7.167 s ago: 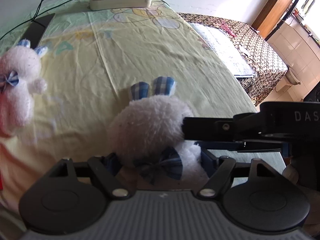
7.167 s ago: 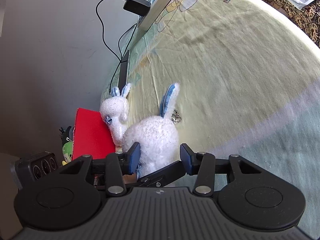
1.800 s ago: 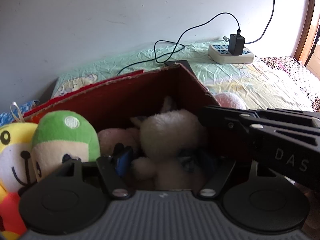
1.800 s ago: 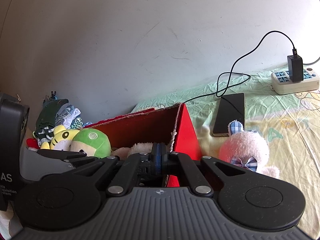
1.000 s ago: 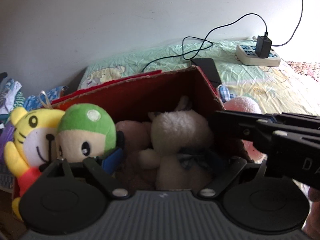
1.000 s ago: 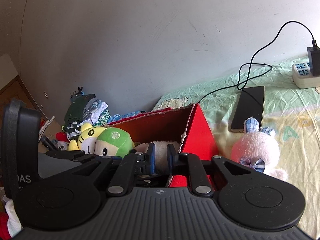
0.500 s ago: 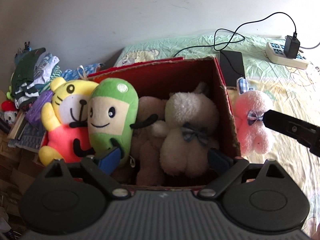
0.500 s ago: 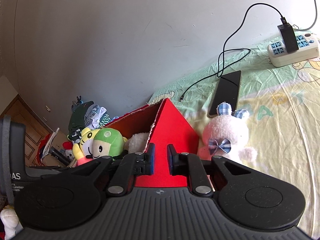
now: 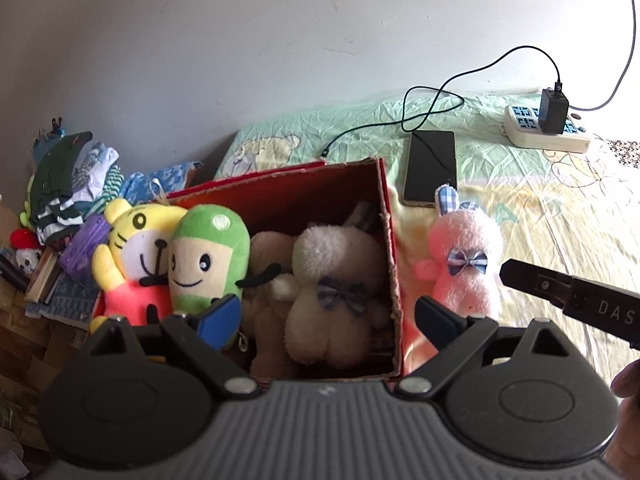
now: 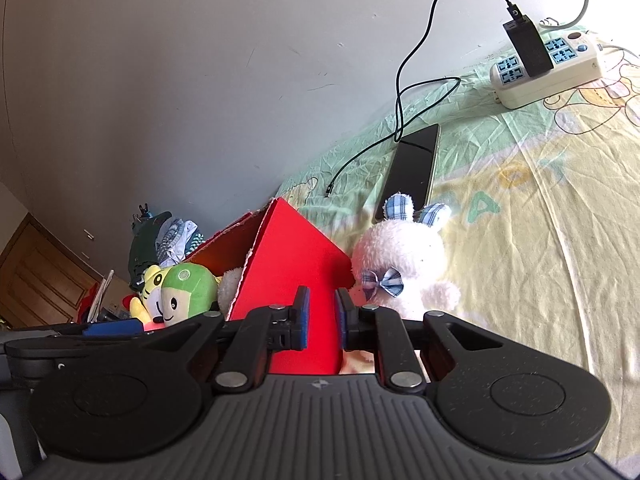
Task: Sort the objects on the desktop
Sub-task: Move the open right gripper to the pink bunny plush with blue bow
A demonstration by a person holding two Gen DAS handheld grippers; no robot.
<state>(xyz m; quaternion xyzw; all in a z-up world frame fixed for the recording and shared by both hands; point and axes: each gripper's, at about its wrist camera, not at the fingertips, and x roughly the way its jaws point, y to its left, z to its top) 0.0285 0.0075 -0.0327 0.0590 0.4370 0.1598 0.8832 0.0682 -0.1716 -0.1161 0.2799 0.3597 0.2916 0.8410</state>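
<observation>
The red cardboard box is packed: a cream plush rabbit, a green-capped plush doll and a yellow tiger plush fill its opening. A pink plush rabbit stands touching the box's outer wall. Right of it the yellow-green bedsheet lies bare; a black phone and a white power strip lie beyond.

Left wrist view: white letters "DAS" on right gripper black arm, cut off at frame edge. Bedsheet: printed letters "A", "O", partial "T".
</observation>
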